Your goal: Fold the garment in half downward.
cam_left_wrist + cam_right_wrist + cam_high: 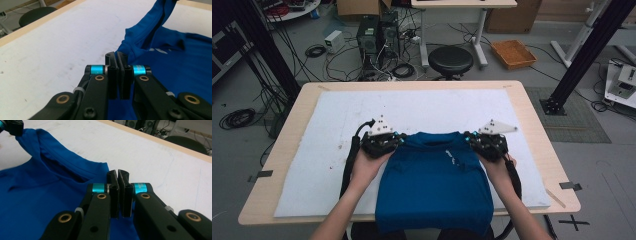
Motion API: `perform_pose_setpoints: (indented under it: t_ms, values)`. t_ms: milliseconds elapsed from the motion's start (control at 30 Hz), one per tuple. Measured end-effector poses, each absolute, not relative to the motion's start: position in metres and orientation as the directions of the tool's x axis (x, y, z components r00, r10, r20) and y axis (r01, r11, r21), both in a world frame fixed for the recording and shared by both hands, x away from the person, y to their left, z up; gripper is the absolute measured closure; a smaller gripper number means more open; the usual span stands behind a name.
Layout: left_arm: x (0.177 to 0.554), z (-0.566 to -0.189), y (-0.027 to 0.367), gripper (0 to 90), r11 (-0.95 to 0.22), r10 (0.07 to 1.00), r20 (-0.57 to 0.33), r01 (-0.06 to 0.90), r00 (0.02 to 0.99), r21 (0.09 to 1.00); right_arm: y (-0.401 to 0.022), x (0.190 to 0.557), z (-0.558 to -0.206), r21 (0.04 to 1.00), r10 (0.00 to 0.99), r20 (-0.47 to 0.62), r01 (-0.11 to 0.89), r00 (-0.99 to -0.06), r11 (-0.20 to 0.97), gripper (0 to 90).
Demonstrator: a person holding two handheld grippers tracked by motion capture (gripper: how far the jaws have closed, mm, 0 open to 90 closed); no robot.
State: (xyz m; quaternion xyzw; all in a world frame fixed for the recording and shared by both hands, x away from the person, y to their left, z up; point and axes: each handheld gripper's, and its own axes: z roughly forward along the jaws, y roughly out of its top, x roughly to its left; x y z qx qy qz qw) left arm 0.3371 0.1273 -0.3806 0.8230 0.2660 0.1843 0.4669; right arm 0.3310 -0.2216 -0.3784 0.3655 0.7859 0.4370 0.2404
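On the white mat [337, 150], a blue T-shirt [432, 185] is spread, its hem hanging over the table's [532, 125] near edge at 6 o'clock. At 9 o'clock of the collar, the left gripper [398, 140] is held low by a forearm reaching up from 7 o'clock, its jaws clamped on the shirt's left shoulder. At 3 o'clock, the right gripper [470, 137] is held likewise from 5 o'clock, its jaws pinched on the right shoulder.
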Motion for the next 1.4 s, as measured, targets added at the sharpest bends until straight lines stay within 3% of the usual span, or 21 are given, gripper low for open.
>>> perform_pose_setpoints:
  t_ms: [300,733,900,967,1100,1400]
  values:
    - [0.272,-0.402,0.127,87.6,-0.513,0.539,0.145,0.187,0.83,0.838,-0.228,0.256,-0.4,0.851,0.754,-0.131,0.317,-0.644,0.419,88.2]
    - [0.22,-0.431,0.117,86.6,-0.632,0.424,0.225,0.108,0.877,0.767,-0.227,0.199,-0.426,0.795,0.718,-0.173,0.335,-0.674,0.506,87.1]
    - [0.209,-0.435,0.118,76.6,-0.649,0.412,0.22,0.116,0.884,0.752,-0.23,0.186,-0.426,0.8,0.712,-0.158,0.335,-0.684,0.499,74.7]
    - [0.209,-0.433,0.122,68.0,-0.63,0.437,0.202,0.138,0.877,0.764,-0.232,0.183,-0.422,0.807,0.717,-0.162,0.327,-0.678,0.492,70.4]
    - [0.225,-0.425,0.133,59.4,-0.542,0.529,0.143,0.204,0.836,0.816,-0.243,0.198,-0.411,0.836,0.764,-0.154,0.329,-0.626,0.438,63.7]
    - [0.301,-0.42,0.156,53.1,-0.31,0.726,-0.061,0.405,0.685,0.86,-0.266,0.291,-0.408,0.845,0.868,0.029,0.476,-0.496,0.243,58.6]
